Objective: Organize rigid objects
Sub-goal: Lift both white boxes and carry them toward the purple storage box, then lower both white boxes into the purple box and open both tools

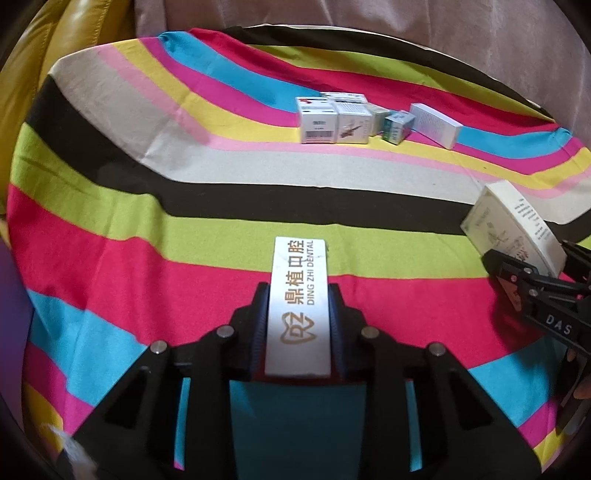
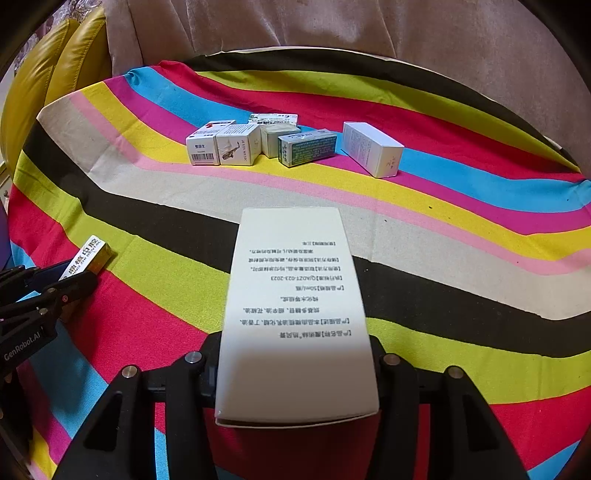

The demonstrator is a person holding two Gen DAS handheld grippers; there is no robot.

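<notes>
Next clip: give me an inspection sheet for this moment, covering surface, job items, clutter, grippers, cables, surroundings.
Surface: striped cloth, wrinkled.
Job's things: cluster of small boxes at the far side; white box just right of it, apart.
Clutter: nothing seen.
Grippers: left gripper shut on a narrow dental box; right gripper shut on a large cream box.
Cables: nothing seen.
Surroundings: yellow leather cushion at left, beige fabric behind.
</notes>
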